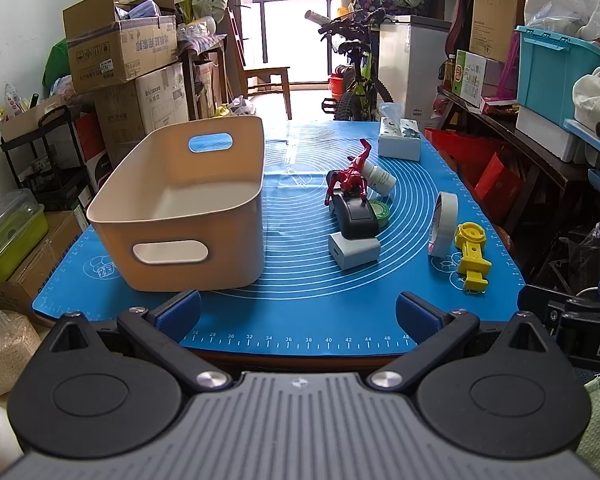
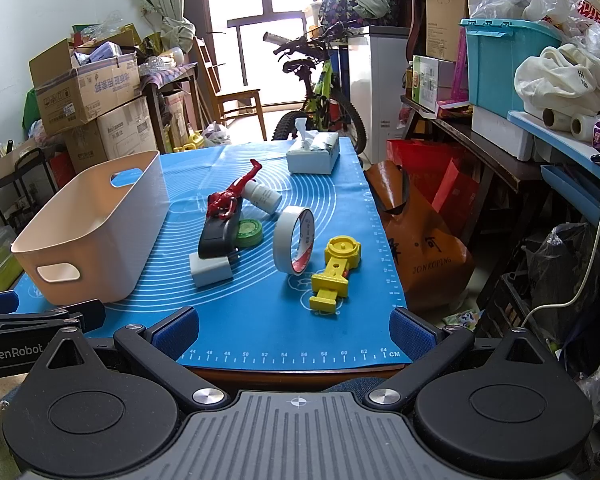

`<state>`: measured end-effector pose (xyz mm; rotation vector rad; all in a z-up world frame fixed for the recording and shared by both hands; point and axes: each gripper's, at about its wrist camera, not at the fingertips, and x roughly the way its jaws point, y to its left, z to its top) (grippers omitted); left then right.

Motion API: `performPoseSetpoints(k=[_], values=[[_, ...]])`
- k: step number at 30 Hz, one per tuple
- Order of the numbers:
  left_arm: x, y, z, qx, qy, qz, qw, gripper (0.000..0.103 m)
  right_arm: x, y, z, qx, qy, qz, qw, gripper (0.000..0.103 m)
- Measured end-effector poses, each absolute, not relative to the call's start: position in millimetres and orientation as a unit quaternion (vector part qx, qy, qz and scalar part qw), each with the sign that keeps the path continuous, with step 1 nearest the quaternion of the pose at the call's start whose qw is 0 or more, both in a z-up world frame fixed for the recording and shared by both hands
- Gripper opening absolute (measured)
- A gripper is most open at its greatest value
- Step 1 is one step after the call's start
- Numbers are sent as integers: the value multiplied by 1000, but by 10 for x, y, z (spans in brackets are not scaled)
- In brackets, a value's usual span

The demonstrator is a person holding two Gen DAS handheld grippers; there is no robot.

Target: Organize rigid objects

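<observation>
An empty beige bin (image 1: 180,204) (image 2: 96,228) stands on the left of the blue mat (image 1: 300,312) (image 2: 268,320). To its right lies a cluster: a red figure (image 1: 350,176) (image 2: 230,196), a black device (image 1: 358,216) (image 2: 216,236), a grey box (image 1: 354,250) (image 2: 212,270), a green disc (image 1: 380,212) (image 2: 249,233), a white bottle (image 1: 378,176) (image 2: 265,196), a tape roll (image 1: 442,224) (image 2: 294,244) on edge and a yellow plastic part (image 1: 472,256) (image 2: 334,270). My left gripper (image 1: 298,312) and right gripper (image 2: 294,330) hover open over the mat's near edge, holding nothing.
A tissue box (image 1: 400,138) (image 2: 314,156) sits at the mat's far right. Cardboard boxes (image 1: 120,52), a bicycle (image 2: 320,92), shelves and a teal crate (image 2: 500,60) crowd the room. An orange bag (image 2: 420,240) stands beside the table's right edge.
</observation>
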<state>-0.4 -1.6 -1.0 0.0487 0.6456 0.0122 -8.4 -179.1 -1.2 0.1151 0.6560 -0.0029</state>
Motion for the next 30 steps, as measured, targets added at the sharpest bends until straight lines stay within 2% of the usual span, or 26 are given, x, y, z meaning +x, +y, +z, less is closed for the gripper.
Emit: performPoseSetpoints(k=[30], values=[[-5,-9,-11,28,318,6,948,102,-82,-1763,16,53,321,-1,946,101]])
